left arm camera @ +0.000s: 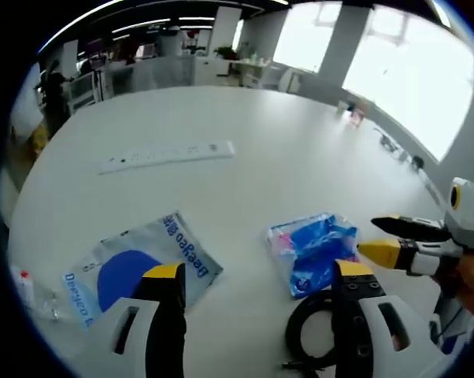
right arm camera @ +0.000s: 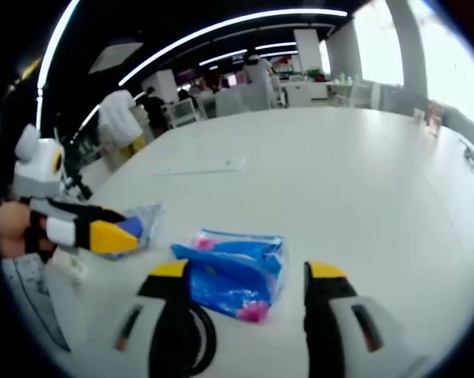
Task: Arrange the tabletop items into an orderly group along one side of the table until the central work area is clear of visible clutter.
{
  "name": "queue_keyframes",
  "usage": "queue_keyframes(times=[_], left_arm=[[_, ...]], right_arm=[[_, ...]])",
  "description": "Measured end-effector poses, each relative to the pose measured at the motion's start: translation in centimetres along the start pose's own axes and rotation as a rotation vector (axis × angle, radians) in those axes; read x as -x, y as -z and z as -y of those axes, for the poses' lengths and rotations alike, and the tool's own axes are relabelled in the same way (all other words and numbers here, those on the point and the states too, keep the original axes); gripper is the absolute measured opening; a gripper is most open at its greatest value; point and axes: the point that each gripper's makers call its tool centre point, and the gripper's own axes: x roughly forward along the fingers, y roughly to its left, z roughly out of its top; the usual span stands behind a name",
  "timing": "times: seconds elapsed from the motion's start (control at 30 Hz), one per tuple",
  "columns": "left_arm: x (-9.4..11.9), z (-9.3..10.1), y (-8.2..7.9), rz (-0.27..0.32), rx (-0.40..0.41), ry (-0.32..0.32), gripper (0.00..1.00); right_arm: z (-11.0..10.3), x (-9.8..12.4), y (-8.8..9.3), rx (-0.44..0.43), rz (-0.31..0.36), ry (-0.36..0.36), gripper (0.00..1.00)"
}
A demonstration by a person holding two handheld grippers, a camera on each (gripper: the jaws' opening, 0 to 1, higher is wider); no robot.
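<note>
A crinkled blue plastic packet (left arm camera: 314, 250) (right arm camera: 233, 272) lies on the white table (left arm camera: 284, 150), close in front of both grippers. A coiled black cable (left arm camera: 312, 331) (right arm camera: 198, 331) rests just beneath it. A grey pouch with a blue circle (left arm camera: 135, 268) (right arm camera: 141, 222) lies flat to the left. My left gripper (left arm camera: 259, 272) is open, one jaw over the pouch's edge and the other over the cable. My right gripper (right arm camera: 246, 272) is open above the near side of the blue packet, nothing between its fingers. It reaches in from the right (left arm camera: 376, 238), held by a hand.
A long white power strip (left arm camera: 168, 155) (right arm camera: 198, 165) lies farther back on the table. A small clear bottle (left arm camera: 24, 287) sits by the left edge. A printed sheet (right arm camera: 32, 303) lies at the near left. People (right arm camera: 119, 118) and desks stand beyond the table.
</note>
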Motion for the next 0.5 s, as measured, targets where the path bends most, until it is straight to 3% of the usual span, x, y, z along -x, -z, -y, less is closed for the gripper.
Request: queue_keyframes(times=[0.5], left_arm=[[3.5, -3.9, 0.7, 0.031, 0.064, -0.065, 0.69]], right_arm=[[-4.0, -0.6, -0.2, 0.054, -0.018, -0.069, 0.55]])
